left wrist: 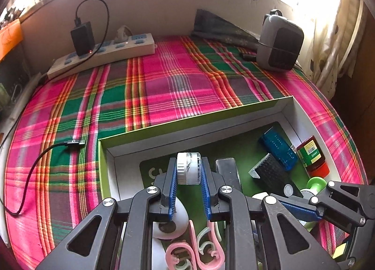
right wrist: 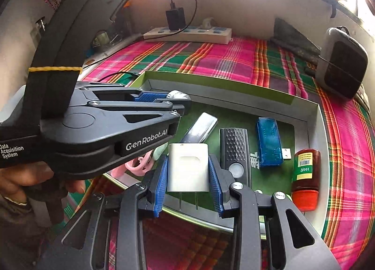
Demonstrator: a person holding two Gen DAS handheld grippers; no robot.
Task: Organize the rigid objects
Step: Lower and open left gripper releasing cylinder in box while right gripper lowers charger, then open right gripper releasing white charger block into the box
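2 grippers over 1 green-lined box: the left gripper clamps 1 white roll, the right gripper clamps 1 white plug adapter. Inside lie 1 blue USB stick, 1 black remote, 1 red bottle.

Both wrist views look steeply down, close over the shared box.

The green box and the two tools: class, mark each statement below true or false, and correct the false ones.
1. The left tool grips a small white round container. True.
2. The right tool is empty. False: it holds a white plug adapter.
3. The blue USB device lies inside the green box. True.
4. The red-capped bottle stands on the power strip. False: it lies in the box.
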